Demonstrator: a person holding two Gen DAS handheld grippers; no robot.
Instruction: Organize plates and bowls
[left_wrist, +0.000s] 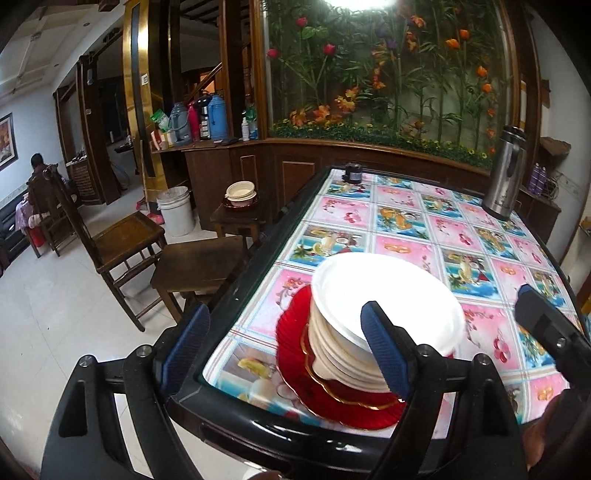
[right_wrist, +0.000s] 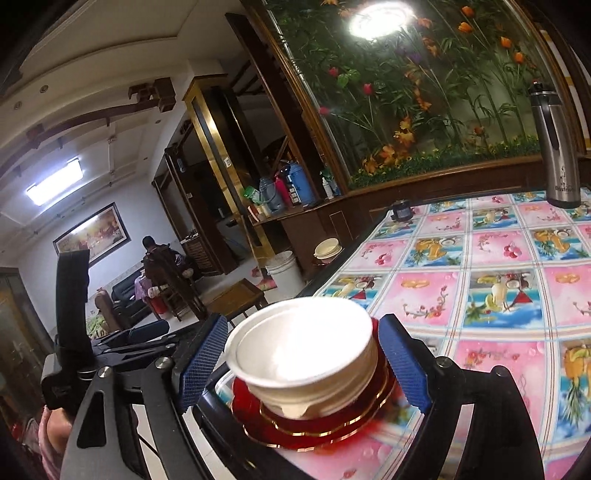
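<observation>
A stack of cream bowls (left_wrist: 354, 325) sits on red plates with gold rims (left_wrist: 295, 354) at the near left corner of the table (left_wrist: 443, 229). My left gripper (left_wrist: 284, 343) is open; its right finger lies against the stack's near side, its left finger hangs off the table edge. In the right wrist view the bowl stack (right_wrist: 306, 354) on the red plates (right_wrist: 314, 428) stands between the fingers of my right gripper (right_wrist: 306, 362), which is open around it. The right gripper also shows in the left wrist view (left_wrist: 546, 321).
A steel thermos (left_wrist: 506, 173) and a small dark jar (left_wrist: 352, 172) stand at the table's far end. Another bowl stack (left_wrist: 241, 194) sits on a side stool. Wooden chairs (left_wrist: 122, 236) and a white bucket (left_wrist: 176, 210) stand left of the table.
</observation>
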